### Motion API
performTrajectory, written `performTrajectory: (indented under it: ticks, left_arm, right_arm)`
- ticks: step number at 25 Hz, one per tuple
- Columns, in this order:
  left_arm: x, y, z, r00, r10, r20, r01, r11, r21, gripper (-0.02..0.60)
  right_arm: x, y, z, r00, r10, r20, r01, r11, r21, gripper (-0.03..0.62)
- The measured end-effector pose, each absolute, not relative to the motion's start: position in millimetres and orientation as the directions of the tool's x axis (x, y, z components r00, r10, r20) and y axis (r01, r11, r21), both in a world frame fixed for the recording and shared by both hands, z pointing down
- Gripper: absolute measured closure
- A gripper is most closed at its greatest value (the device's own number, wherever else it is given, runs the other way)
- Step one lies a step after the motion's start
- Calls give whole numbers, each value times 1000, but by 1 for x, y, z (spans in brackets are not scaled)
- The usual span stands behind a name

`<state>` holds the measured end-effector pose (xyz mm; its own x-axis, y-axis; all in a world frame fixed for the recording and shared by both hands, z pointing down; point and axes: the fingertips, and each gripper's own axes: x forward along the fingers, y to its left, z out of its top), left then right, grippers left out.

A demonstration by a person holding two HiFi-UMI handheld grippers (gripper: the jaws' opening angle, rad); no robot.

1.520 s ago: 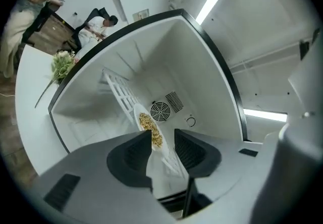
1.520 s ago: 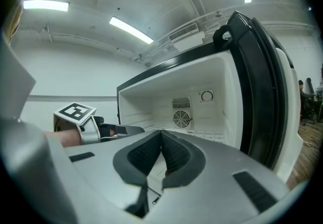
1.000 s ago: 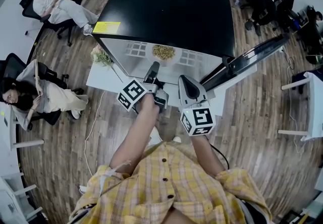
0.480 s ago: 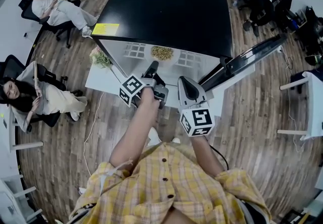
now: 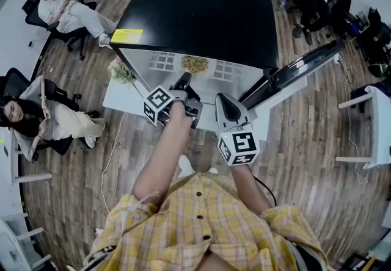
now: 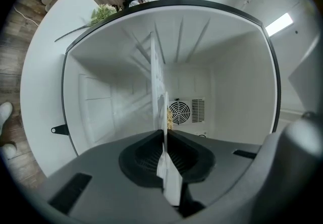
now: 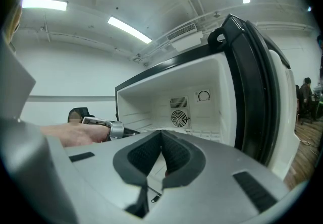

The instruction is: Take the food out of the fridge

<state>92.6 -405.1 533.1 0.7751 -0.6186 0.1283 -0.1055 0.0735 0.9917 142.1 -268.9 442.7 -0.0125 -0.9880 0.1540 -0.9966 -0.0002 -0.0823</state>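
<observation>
Food lying heaped on a white plate on the shelf inside the open fridge. Reaching in from the front, left hand-held gripper, jaws having just been closing, now pinching the plate's near rim. Just beside it, outside the fridge, right hand-held gripper hovering, jaws together, gripping nothing. Farther right, fridge door standing wide open.

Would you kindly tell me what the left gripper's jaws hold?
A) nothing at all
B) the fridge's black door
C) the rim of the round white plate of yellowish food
C: the left gripper, whose jaws have just been closing, pinches the round white plate by its rim inside the open white-lined fridge.
</observation>
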Motion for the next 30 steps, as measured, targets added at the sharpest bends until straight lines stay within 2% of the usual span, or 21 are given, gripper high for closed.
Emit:
performTrajectory:
  ticks: [14,30]
  left_arm:
    - [80,-395,522,752,-647,127,-70,113,991,563]
    - [60,-348,480,736,-675,57,-25,57,998,563]
  right_arm:
    - [139,-262,441,-20,-989,148,-997,8,-81,586]
    - [130,-250,435,-36,-990,138,-997,26,-79,586]
